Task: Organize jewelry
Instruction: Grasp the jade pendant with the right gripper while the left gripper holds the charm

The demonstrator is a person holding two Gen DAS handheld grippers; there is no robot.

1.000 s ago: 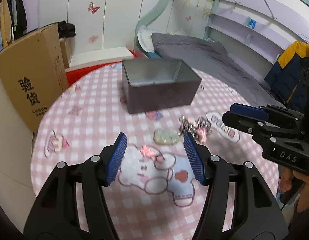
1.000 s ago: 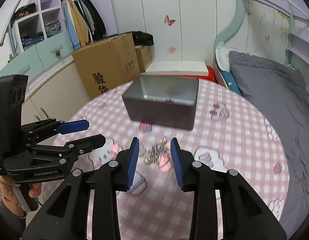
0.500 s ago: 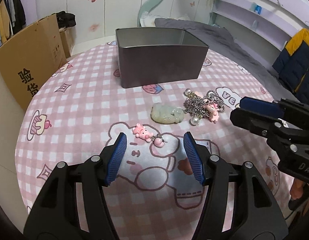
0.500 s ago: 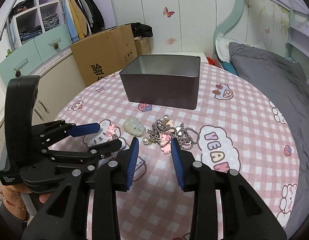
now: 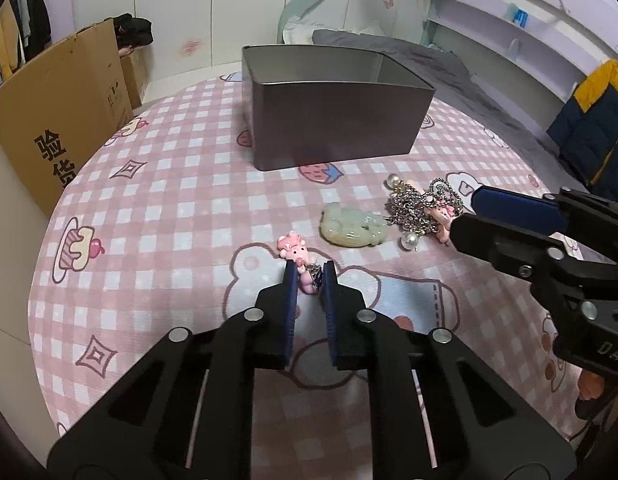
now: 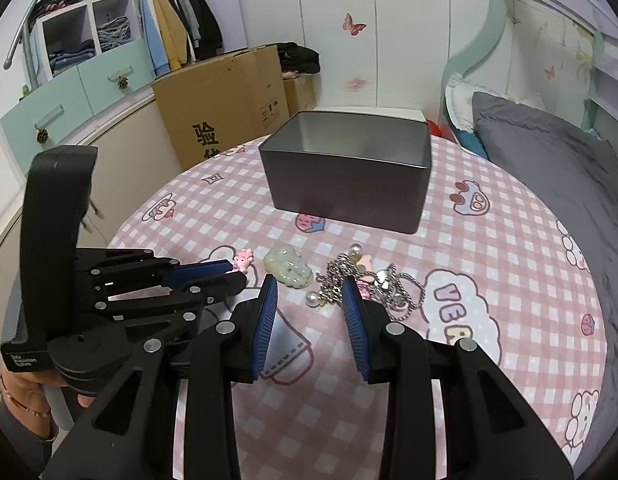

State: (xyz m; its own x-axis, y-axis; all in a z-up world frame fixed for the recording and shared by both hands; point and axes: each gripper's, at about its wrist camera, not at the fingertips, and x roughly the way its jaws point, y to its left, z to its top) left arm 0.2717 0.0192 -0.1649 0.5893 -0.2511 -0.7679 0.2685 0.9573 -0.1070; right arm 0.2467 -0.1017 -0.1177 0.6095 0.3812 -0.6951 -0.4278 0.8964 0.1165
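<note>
Cardboard box (image 5: 65,120): far left, beside the round table's pink checked cloth (image 5: 169,216).
Left gripper (image 5: 309,276): jaws closed to a narrow gap, pinching the lower end of a pink charm (image 5: 295,250) on the cloth.
Grey tin (image 5: 333,116): open-topped, behind the jewelry.
Pale green jade pendant (image 5: 353,226): just right of the charm.
Tangled silver chain with pearls (image 6: 365,284): beside the pendant.
Right gripper (image 6: 311,300): jaws spread, low over the chain's left edge.
</note>
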